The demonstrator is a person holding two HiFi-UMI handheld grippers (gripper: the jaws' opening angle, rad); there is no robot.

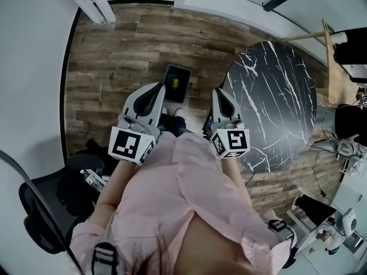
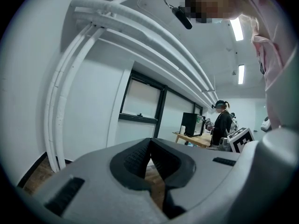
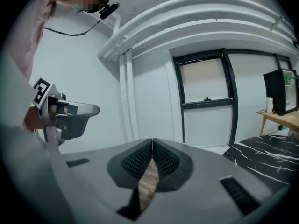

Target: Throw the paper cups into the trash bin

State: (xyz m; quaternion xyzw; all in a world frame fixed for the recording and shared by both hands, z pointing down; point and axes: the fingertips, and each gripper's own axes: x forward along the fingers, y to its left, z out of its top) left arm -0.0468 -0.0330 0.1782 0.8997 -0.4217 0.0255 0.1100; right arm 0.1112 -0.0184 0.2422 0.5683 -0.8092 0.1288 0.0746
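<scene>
My left gripper and right gripper are held side by side in front of a person in a pink shirt, pointing forward over the wooden floor. Both are shut, jaws meeting at the tips with nothing between them, as the left gripper view and right gripper view show. On the floor just ahead, between the two, stands a dark rectangular bin with something yellow inside. No paper cup shows on the floor or on the table. A small white cup-like thing stands on a far wooden desk.
A round black marble table stands to the right, close to the right gripper. A black office chair is at the lower left. White walls and pipes close the room ahead. Another person stands by the far desk.
</scene>
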